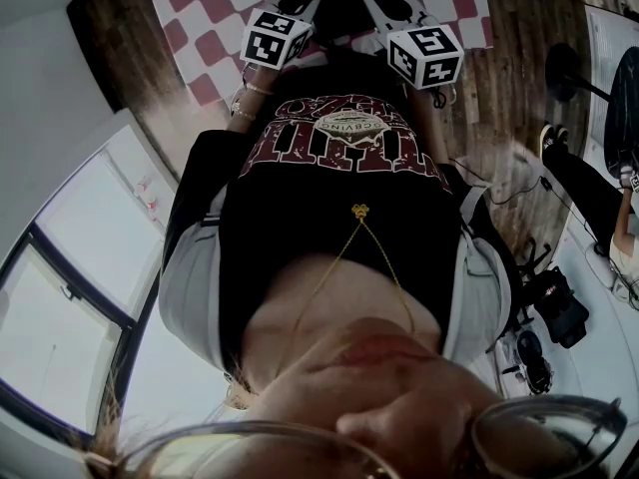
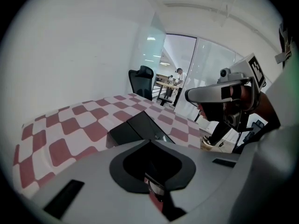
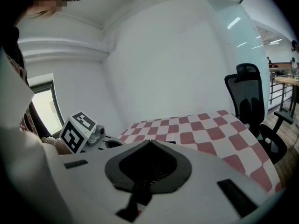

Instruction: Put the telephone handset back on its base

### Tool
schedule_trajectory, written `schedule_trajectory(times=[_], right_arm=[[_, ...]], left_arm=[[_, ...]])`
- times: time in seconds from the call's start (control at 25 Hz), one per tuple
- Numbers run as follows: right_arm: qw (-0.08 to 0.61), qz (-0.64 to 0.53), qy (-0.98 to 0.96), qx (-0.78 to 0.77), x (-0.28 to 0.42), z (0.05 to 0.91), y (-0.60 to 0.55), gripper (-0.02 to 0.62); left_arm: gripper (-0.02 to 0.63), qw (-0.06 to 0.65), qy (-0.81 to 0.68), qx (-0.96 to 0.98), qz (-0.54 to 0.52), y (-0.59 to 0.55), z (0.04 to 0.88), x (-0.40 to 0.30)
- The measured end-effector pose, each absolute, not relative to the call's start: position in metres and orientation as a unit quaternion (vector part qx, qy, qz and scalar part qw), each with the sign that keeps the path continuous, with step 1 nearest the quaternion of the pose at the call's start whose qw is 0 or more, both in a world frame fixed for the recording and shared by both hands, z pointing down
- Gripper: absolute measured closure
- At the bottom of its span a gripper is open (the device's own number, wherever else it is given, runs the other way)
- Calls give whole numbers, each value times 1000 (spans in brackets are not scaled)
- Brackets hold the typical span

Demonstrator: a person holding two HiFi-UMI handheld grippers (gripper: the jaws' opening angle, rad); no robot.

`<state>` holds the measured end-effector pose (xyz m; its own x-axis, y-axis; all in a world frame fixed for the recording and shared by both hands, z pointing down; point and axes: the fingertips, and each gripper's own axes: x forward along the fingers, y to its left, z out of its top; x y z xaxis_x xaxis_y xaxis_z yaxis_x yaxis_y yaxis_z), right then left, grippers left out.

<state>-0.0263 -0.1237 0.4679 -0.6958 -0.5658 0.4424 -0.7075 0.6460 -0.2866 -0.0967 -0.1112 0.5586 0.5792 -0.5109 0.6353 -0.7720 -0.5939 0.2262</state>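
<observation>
A red-and-white checked table (image 2: 70, 134) lies ahead of both grippers. On it, just beyond the left gripper (image 2: 148, 142), sits a low black angular object (image 2: 135, 127) that looks like the telephone; I cannot make out a separate handset. The left jaws meet at their tips with nothing between them. The right gripper (image 3: 149, 142) also has its jaws together and empty, and it shows in the left gripper view as a white body (image 2: 219, 93) held level at the right. In the head view both marker cubes, left (image 1: 275, 36) and right (image 1: 426, 55), are held close to the person's chest over the table's near edge (image 1: 210, 18).
A black office chair (image 3: 252, 101) stands at the table's far side, in front of a glass wall (image 2: 205, 73). A person (image 2: 179, 78) stands far off beyond the glass. A dark bag (image 1: 559, 307) and cables lie on the wooden floor at the right.
</observation>
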Motion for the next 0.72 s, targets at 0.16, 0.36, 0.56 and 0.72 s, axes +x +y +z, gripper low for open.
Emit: schedule_trajectory(times=[0.16,0.36,0.56,0.72], right_arm=[[159,225,-893,355,-26,468,-123,574],[162,228,-893,352,-28,469,-122,574],[165,230,-894,348,-31,470,-120,574],[162,230,-894,348,-31,468,-120,574]], left_arm=[[595,228,-374,857,271,-111,553,-94],[595,214,-372,863,269,-112,543,-87],[595,191,-375,867,268,-115,532,-82],[595,178,-374,872,261,-116,520,-76]])
